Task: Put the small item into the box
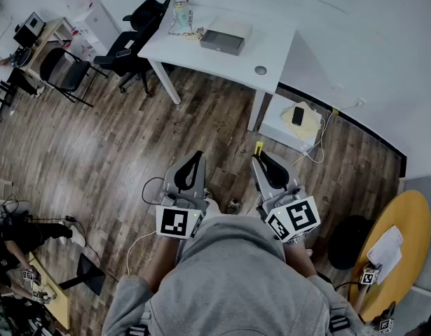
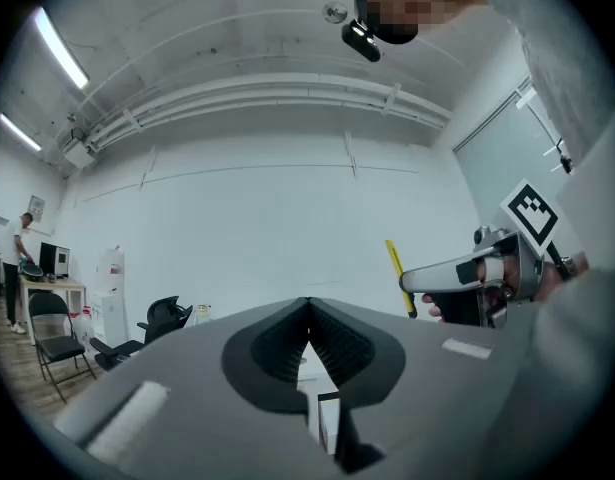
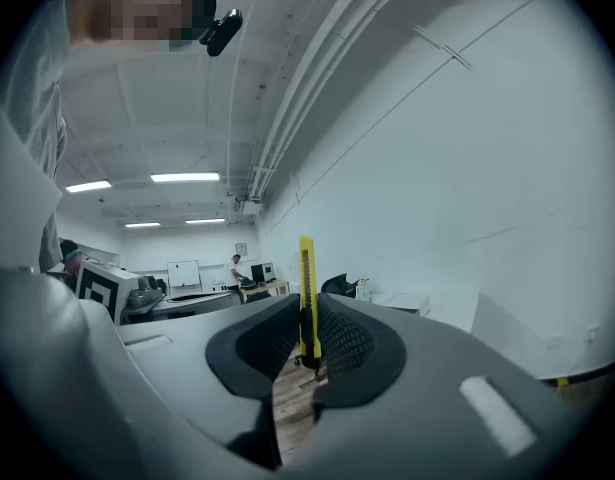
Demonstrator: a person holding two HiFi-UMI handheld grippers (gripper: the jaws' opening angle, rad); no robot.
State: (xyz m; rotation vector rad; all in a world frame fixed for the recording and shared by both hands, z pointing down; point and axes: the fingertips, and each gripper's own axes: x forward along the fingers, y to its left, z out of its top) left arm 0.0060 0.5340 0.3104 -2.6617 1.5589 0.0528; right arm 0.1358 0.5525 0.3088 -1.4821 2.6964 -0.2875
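Small item = slim yellow utility knife (image 3: 306, 298), standing upright, its lower end pinched between the jaws of the right gripper (image 3: 309, 343), above the wood floor (image 1: 96, 138). Box (image 1: 223, 42): low, grey, rectangular, flat on the white surface (image 1: 275, 44), well apart from the knife.

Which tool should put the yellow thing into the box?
Right tool: its jaws are shut on the yellow cutter. The left tool is shut and empty. The box lies ahead.
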